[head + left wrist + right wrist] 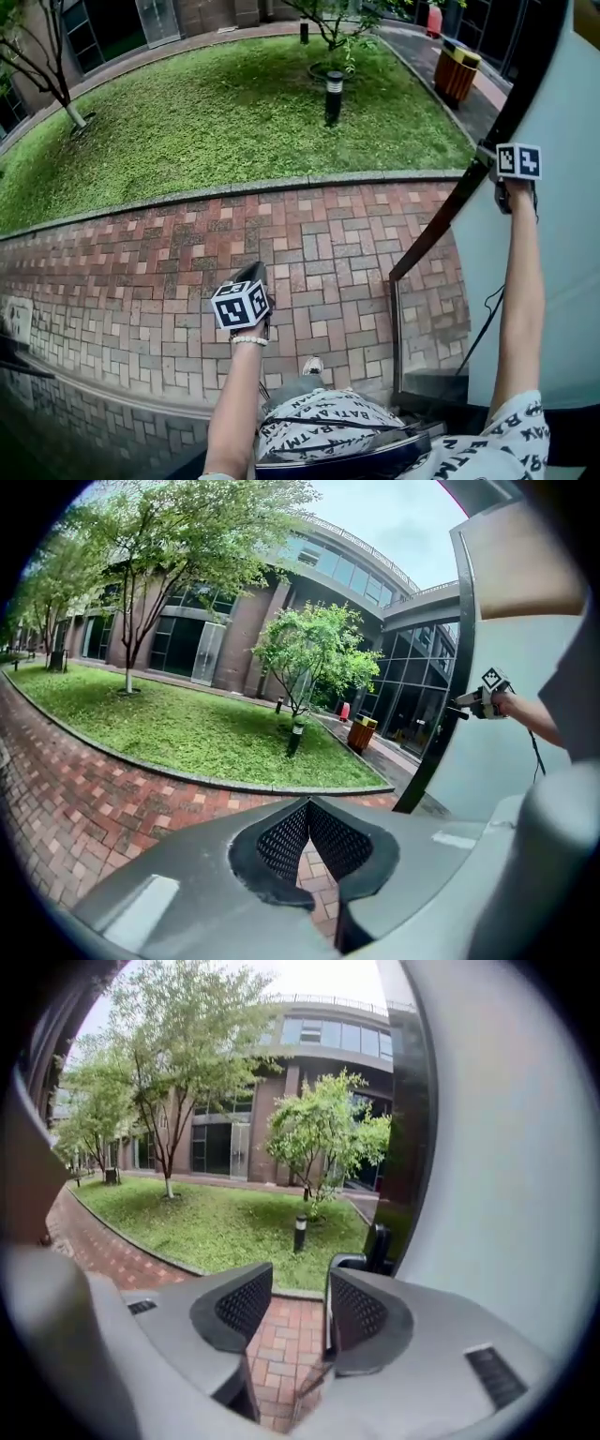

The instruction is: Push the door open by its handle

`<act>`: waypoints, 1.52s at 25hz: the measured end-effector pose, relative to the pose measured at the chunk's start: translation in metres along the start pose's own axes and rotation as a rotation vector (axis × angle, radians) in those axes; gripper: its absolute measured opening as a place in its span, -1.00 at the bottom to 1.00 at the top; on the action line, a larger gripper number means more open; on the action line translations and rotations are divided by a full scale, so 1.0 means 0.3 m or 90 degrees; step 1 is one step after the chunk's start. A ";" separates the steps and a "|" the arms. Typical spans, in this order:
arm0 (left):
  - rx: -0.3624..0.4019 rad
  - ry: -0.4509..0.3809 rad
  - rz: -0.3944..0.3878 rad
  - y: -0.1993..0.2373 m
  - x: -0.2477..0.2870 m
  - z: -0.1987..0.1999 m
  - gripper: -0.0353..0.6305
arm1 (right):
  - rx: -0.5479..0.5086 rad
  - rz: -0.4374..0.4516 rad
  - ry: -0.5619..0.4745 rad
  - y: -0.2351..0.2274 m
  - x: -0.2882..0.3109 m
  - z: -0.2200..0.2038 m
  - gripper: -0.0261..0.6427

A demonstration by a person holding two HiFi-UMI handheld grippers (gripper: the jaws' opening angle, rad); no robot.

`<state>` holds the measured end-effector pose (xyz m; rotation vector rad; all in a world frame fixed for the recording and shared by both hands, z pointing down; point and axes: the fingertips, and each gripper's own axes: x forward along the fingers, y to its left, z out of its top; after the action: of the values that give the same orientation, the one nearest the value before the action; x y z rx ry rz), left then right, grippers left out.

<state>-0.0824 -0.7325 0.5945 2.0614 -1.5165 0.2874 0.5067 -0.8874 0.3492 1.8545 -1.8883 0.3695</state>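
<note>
The door (pixel 553 281) is a pale panel with a dark frame (pixel 450 202), swung out over the brick path at the right. My right gripper (pixel 497 173) is raised against the frame's edge. In the right gripper view its jaws (pixel 300 1288) stand open, with only brick paving showing in the gap. The dark handle (pixel 378 1246) juts out just beyond the right pad (pixel 361 1312), at the door's edge (pixel 412 1147). My left gripper (pixel 251 277) hangs low over the paving, away from the door. Its jaws (pixel 307 806) are shut with nothing between them.
A red brick path (pixel 281 234) runs past a curved lawn (pixel 216 112) with a short bollard lamp (pixel 334 94) and trees (pixel 328 19). An orange bin (pixel 457 70) stands at the far right. A dark glass panel (pixel 56 412) lies low at the left.
</note>
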 end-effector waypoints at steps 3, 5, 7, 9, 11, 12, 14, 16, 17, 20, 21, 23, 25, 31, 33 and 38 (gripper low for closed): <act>0.010 -0.003 -0.007 -0.066 -0.071 -0.042 -0.89 | 0.021 0.021 -0.084 0.101 -0.141 -0.010 -0.60; 0.022 -0.006 -0.010 -0.120 -0.144 -0.079 -0.89 | 0.032 0.035 -0.100 0.172 -0.215 -0.085 -0.87; 0.035 -0.008 -0.010 -0.178 -0.235 -0.123 -0.89 | 0.042 0.060 -0.096 0.262 -0.279 -0.176 -0.89; 0.041 -0.006 -0.007 -0.233 -0.345 -0.177 -0.89 | 0.039 0.084 -0.080 0.361 -0.354 -0.265 -0.90; 0.047 -0.005 -0.006 -0.284 -0.460 -0.220 -0.89 | 0.017 0.096 -0.062 0.444 -0.448 -0.333 -0.90; 0.050 -0.005 -0.006 -0.308 -0.509 -0.233 -0.89 | 0.006 0.099 -0.058 0.471 -0.499 -0.350 -0.90; 0.048 -0.009 -0.002 -0.342 -0.591 -0.245 -0.89 | -0.003 0.111 -0.060 0.514 -0.598 -0.361 -0.90; 0.045 -0.016 0.002 -0.362 -0.666 -0.240 -0.89 | -0.003 0.127 -0.066 0.554 -0.683 -0.368 -0.90; 0.045 -0.019 0.003 -0.375 -0.699 -0.238 -0.89 | -0.007 0.129 -0.067 0.568 -0.721 -0.375 -0.90; 0.048 -0.026 0.005 -0.412 -0.774 -0.255 -0.89 | -0.019 0.130 -0.070 0.594 -0.825 -0.417 -0.89; 0.050 -0.028 0.007 -0.418 -0.795 -0.263 -0.89 | -0.014 0.136 -0.075 0.608 -0.855 -0.435 -0.89; 0.053 -0.032 0.008 -0.428 -0.831 -0.281 -0.89 | 0.004 0.153 -0.086 0.641 -0.908 -0.477 -0.89; 0.057 -0.034 0.005 -0.443 -0.860 -0.298 -0.89 | 0.016 0.165 -0.092 0.672 -0.953 -0.527 -0.89; 0.062 -0.041 -0.011 -0.483 -0.964 -0.345 -0.89 | 0.027 0.187 -0.098 0.755 -1.096 -0.660 -0.89; 0.064 -0.043 -0.017 -0.488 -1.000 -0.371 -0.89 | 0.022 0.188 -0.103 0.783 -1.151 -0.690 -0.89; 0.064 -0.040 -0.033 -0.499 -1.127 -0.484 -0.89 | 0.020 0.189 -0.101 0.864 -1.293 -0.800 -0.89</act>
<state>-0.0354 -0.3482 0.5049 2.2032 -1.5115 0.2865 0.2758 -0.4186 0.3936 1.6653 -2.2870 0.3599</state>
